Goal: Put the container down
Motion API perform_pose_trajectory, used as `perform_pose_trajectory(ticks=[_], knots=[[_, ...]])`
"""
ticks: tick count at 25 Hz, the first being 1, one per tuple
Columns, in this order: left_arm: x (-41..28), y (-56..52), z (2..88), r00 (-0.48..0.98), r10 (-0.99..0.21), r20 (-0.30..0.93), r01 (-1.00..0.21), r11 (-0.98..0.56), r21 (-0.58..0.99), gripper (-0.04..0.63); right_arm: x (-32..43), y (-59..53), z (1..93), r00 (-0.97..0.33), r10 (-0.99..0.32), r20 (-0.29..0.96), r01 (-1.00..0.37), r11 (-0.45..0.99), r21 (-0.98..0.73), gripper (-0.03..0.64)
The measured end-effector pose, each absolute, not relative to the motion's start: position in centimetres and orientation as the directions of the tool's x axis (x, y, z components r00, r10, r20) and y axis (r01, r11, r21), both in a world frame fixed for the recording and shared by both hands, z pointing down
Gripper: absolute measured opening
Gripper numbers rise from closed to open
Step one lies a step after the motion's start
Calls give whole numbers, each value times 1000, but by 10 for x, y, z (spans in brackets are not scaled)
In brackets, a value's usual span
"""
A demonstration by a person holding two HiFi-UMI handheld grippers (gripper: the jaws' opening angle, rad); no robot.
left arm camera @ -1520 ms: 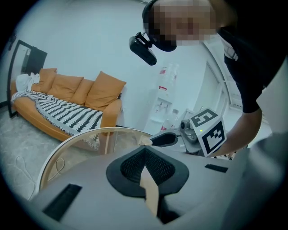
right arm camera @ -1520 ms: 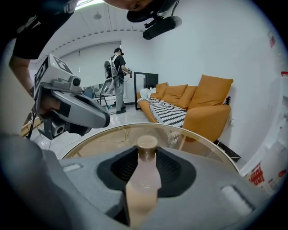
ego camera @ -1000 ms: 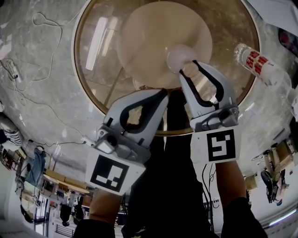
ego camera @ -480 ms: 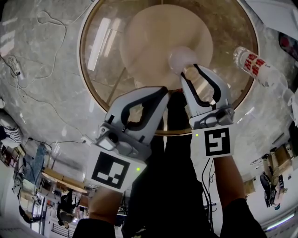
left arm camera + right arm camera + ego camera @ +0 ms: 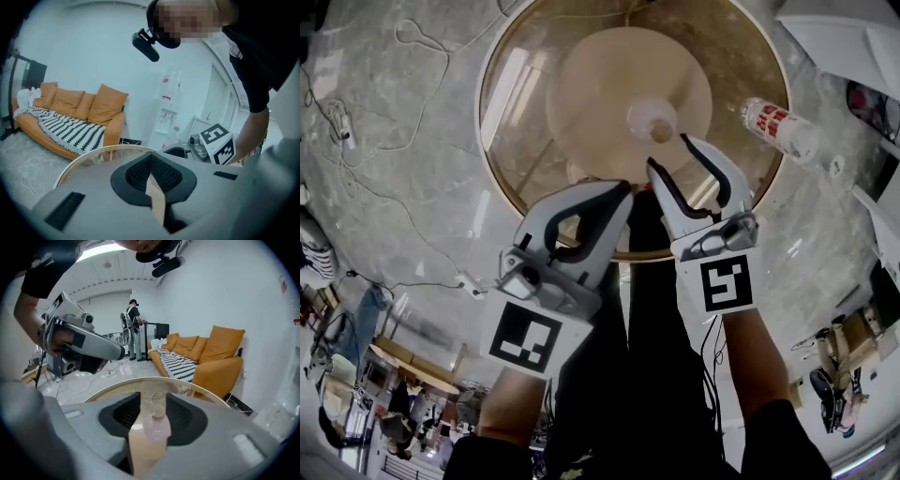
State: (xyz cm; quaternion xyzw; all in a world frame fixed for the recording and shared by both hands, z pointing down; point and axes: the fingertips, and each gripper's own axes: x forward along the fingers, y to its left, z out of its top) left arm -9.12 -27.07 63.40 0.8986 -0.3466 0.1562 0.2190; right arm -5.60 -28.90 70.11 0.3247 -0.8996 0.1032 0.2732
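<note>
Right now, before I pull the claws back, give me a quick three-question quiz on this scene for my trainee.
1. True or false: the left claw is holding the container.
2. What does the container stand on? A) the sofa B) the round glass table C) the floor
3. Fill in: the sofa is ____ in colour.
Key: 1 false: the left claw is shut and empty, while the container stands between the right claw's opening jaws, with the pads off it. 2 B. 3 orange.

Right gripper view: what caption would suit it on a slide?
Right gripper, fingers opening, frames a small pale container standing free on the glass table.
</note>
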Motion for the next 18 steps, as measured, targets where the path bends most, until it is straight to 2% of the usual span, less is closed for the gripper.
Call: perform_pose_trajectory(ticks=[1,3,11,18], knots=[[-91,-269,621,705,-563,431,-697,-661,279,5,-57,-286,686,-647,-527,552,-638,770,-12,138],[-90,-265,594,693,-582,425,-711,-648,273,5,-57,-283,651,-657,-541,525,-644,764,-19,-3],[-85,-220,472,646,-646,407,-763,-562,320,5,-53,-255,489,-762,-508,402,-619,753,-222,-5],[-68,-204,349,618,-711,335,-785,-582,211,5,-21,-241,335,-801,-533,272,-584,796,-160,-6]])
